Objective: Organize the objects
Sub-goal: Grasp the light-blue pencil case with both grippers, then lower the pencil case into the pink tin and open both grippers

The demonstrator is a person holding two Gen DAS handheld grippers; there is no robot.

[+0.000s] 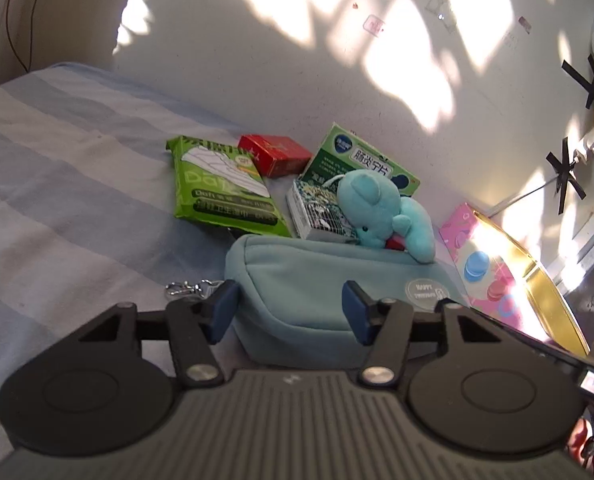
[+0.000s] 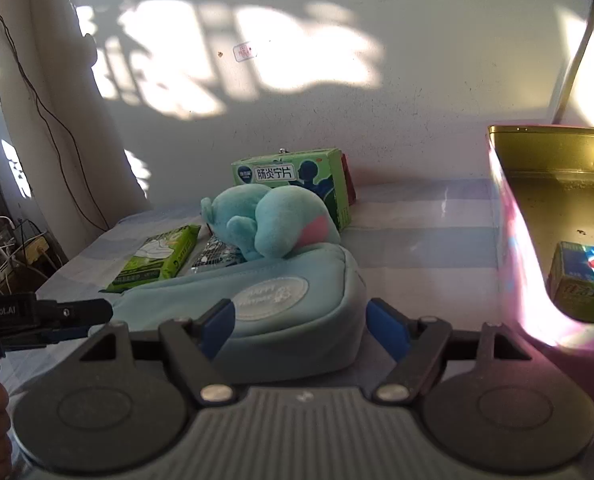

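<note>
A light blue fabric pouch (image 1: 297, 280) lies on the striped bed; it also shows in the right wrist view (image 2: 281, 320). My left gripper (image 1: 291, 306) is open, its blue pads astride the pouch's left end. My right gripper (image 2: 301, 326) is open around the pouch's right end, pads at its sides. A teal plush toy (image 1: 381, 212) (image 2: 269, 226) rests on the pouch's far edge. Behind lie a green wipes pack (image 1: 221, 192) (image 2: 157, 258), a red box (image 1: 275, 154), a green medicine box (image 1: 361, 162) (image 2: 293, 178) and a patterned packet (image 1: 317, 216).
A pink tin with a gold inside (image 1: 509, 276) (image 2: 545, 208) stands open at the right, with a toothpaste box (image 2: 585, 280) in it. The wall (image 1: 297, 60) runs close behind the objects. Cables and a power strip (image 1: 593, 140) hang on it. My left gripper's finger (image 2: 73, 312) shows at the left.
</note>
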